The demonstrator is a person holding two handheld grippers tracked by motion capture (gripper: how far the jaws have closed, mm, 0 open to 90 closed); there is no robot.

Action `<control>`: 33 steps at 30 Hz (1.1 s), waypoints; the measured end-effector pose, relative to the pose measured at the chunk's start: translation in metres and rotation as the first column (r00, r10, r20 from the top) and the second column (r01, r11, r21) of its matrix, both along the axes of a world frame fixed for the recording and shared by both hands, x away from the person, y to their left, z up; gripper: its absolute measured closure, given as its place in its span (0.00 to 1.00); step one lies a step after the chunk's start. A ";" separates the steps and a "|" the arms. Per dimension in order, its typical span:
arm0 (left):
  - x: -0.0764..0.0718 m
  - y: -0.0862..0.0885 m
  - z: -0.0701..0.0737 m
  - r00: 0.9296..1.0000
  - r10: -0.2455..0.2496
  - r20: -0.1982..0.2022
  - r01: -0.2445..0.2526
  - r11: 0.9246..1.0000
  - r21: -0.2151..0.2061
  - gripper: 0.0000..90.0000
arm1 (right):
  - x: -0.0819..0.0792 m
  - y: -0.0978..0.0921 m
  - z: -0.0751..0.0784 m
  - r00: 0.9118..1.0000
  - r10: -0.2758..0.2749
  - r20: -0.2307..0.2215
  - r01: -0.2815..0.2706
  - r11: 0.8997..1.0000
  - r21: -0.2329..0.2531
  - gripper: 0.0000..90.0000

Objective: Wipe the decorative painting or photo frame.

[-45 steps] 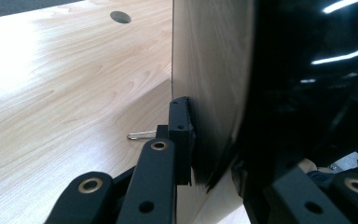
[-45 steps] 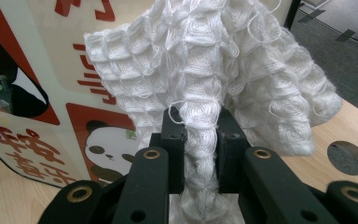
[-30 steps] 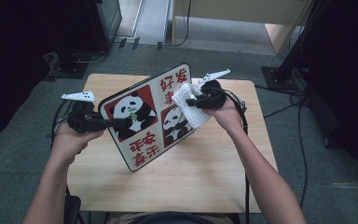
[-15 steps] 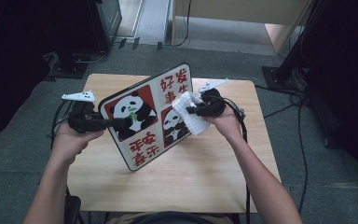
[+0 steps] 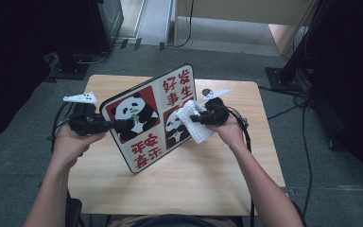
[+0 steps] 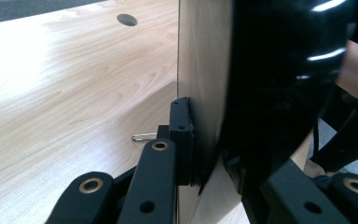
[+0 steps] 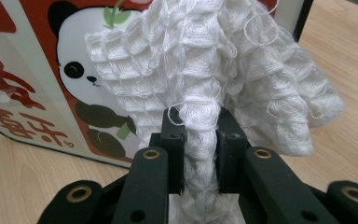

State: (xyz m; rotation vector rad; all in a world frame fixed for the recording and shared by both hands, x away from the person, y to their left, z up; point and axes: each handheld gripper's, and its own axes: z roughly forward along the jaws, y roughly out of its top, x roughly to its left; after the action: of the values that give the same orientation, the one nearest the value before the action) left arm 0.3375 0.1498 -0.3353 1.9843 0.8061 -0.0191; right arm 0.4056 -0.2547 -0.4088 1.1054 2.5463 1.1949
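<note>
The left gripper (image 5: 123, 125) clamps the panda board (image 5: 152, 116), tilted on edge on the table (image 5: 208, 184). The right gripper (image 5: 192, 118) pinches a white cloth (image 5: 193, 122) against its picture side (lower right panel); the wiping looks under way, with most of the board left.

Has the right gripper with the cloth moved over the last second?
Yes. The right gripper, shut on the white cloth, has slid down the panda board, away from the table's far edge, toward the person.

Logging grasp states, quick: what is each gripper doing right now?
Left gripper: closed on the edge of the panda board, holding it tilted up on the table.
Right gripper: closed on the white cloth, against the board's face.
</note>
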 end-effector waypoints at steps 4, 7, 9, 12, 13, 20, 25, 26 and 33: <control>0.000 0.000 -0.001 1.000 0.000 0.005 0.000 1.000 -0.004 0.89 | -0.002 -0.001 -0.004 1.000 -0.004 0.013 0.004 1.000 -0.001 0.86; 0.000 0.000 -0.001 1.000 0.001 0.008 -0.001 1.000 -0.007 0.88 | -0.003 -0.001 -0.009 1.000 -0.001 0.007 0.001 1.000 -0.012 0.86; 0.000 0.000 -0.001 1.000 0.003 0.012 -0.003 1.000 -0.006 0.89 | -0.005 -0.002 -0.013 1.000 -0.001 0.002 0.001 1.000 -0.013 0.86; 0.000 0.000 -0.001 1.000 0.007 0.015 -0.007 1.000 -0.005 0.89 | -0.006 -0.002 -0.017 1.000 0.001 -0.011 -0.001 1.000 -0.015 0.86; 0.000 0.000 -0.001 1.000 0.005 0.013 -0.005 1.000 -0.006 0.89 | -0.006 -0.002 -0.019 1.000 -0.001 -0.008 0.000 1.000 -0.011 0.86; 0.000 0.001 -0.001 1.000 -0.004 0.009 0.004 1.000 -0.004 0.89 | -0.008 -0.002 -0.029 1.000 0.000 -0.030 0.000 1.000 -0.019 0.86; 0.000 0.001 -0.001 1.000 -0.009 0.007 0.009 1.000 -0.005 0.88 | -0.009 -0.003 -0.037 0.999 0.000 -0.047 -0.001 1.000 -0.011 0.86; 0.000 0.001 -0.001 1.000 -0.012 0.008 0.012 1.000 -0.004 0.88 | -0.010 -0.003 -0.039 0.999 -0.003 -0.049 0.002 1.000 -0.010 0.86; 0.000 0.001 -0.001 1.000 -0.010 0.008 0.010 1.000 -0.004 0.89 | -0.011 -0.005 -0.051 0.997 -0.010 -0.078 0.009 1.000 -0.010 0.86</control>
State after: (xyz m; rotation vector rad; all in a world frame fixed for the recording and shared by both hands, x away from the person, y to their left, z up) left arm 0.3371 0.1510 -0.3364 1.9836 0.7905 -0.0192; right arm 0.3950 -0.2592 -0.4593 1.1841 2.5977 1.1587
